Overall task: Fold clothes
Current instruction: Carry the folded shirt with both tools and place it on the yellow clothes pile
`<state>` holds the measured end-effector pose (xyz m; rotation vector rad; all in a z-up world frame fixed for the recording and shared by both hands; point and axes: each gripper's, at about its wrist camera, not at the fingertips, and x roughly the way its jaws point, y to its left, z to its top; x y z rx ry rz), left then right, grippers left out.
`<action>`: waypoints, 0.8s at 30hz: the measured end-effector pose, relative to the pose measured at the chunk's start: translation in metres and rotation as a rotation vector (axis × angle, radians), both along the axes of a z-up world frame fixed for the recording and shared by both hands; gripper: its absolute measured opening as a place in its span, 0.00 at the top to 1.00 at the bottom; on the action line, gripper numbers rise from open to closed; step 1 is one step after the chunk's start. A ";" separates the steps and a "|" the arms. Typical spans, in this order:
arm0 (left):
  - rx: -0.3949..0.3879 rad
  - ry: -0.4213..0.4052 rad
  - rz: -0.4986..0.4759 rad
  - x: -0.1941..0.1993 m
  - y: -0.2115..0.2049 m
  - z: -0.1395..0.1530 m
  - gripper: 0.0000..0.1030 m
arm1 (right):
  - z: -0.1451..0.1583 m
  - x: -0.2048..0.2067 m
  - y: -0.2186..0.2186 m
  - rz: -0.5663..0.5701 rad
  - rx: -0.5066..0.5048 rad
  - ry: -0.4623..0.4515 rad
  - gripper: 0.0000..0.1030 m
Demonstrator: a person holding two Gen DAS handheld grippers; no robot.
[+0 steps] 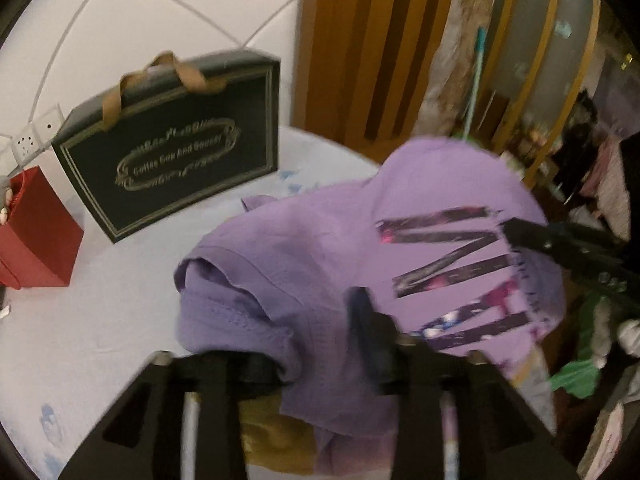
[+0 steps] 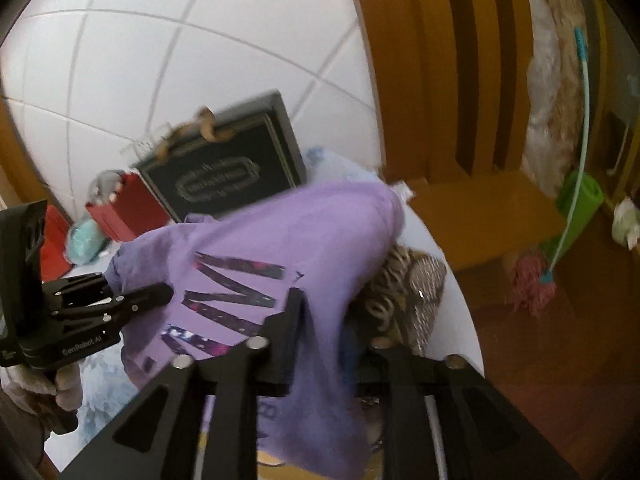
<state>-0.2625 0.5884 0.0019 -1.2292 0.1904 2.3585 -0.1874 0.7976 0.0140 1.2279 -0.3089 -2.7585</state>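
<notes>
A purple T-shirt (image 1: 320, 248) with dark printed letters hangs lifted over a white bed sheet (image 1: 100, 320). My left gripper (image 1: 320, 340) is shut on the shirt's edge near the collar; cloth drapes over its fingers. My right gripper (image 2: 320, 320) is shut on the shirt's other edge beside the print (image 2: 236, 292). The right gripper shows in the left wrist view (image 1: 516, 232), and the left gripper shows in the right wrist view (image 2: 160, 292), both pinching the shirt (image 2: 320, 232).
A black gift box (image 1: 172, 152) with a gold ribbon handle and a red bag (image 1: 36, 232) stand by the tiled wall. A wooden headboard (image 1: 380, 40) is behind. Patterned clothes (image 2: 408, 280) lie near the bed edge. A mop (image 2: 536, 280) stands on the floor.
</notes>
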 end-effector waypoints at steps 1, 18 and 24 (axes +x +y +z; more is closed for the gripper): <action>-0.021 0.003 0.005 -0.002 0.001 -0.006 0.49 | -0.006 0.000 0.004 -0.011 -0.013 -0.011 0.49; 0.012 0.109 -0.005 0.088 -0.027 0.049 0.26 | 0.032 0.066 -0.038 -0.021 -0.004 0.079 0.00; -0.012 0.099 -0.008 0.117 -0.029 0.046 0.26 | 0.017 0.098 -0.062 -0.018 -0.003 0.026 0.00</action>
